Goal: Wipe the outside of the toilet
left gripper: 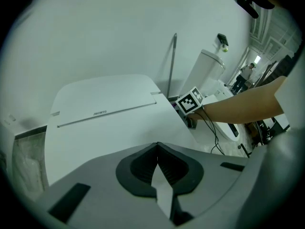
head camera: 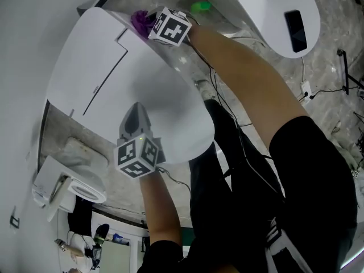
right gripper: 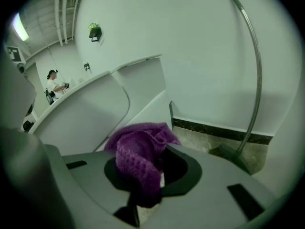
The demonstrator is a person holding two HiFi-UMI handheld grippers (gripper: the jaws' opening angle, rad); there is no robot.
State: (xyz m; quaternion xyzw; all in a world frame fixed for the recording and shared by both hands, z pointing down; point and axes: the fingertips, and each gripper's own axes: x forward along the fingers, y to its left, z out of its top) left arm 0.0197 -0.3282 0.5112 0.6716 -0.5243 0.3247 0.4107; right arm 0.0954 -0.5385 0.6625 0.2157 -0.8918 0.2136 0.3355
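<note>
The white toilet [head camera: 114, 78] fills the middle of the head view, lid down. My left gripper [head camera: 135, 109] rests over the lid's front part, jaws shut with nothing between them; in the left gripper view its tips [left gripper: 157, 146] meet above the lid [left gripper: 105, 123]. My right gripper [head camera: 150, 24] reaches to the toilet's far side, shut on a bunched purple cloth [head camera: 141, 20]. In the right gripper view the cloth [right gripper: 138, 154] hangs out of the jaws beside the toilet's white side [right gripper: 90, 113]. The right gripper's marker cube [left gripper: 190, 100] shows past the lid.
A second white fixture [head camera: 267, 7] with a black device [head camera: 296, 30] lies at top right. Cables [head camera: 224, 104] run along the marbled floor. A long-handled brush [right gripper: 255, 75] leans on the wall. Another white fixture [head camera: 71, 181] sits lower left. A person [right gripper: 51, 87] stands far off.
</note>
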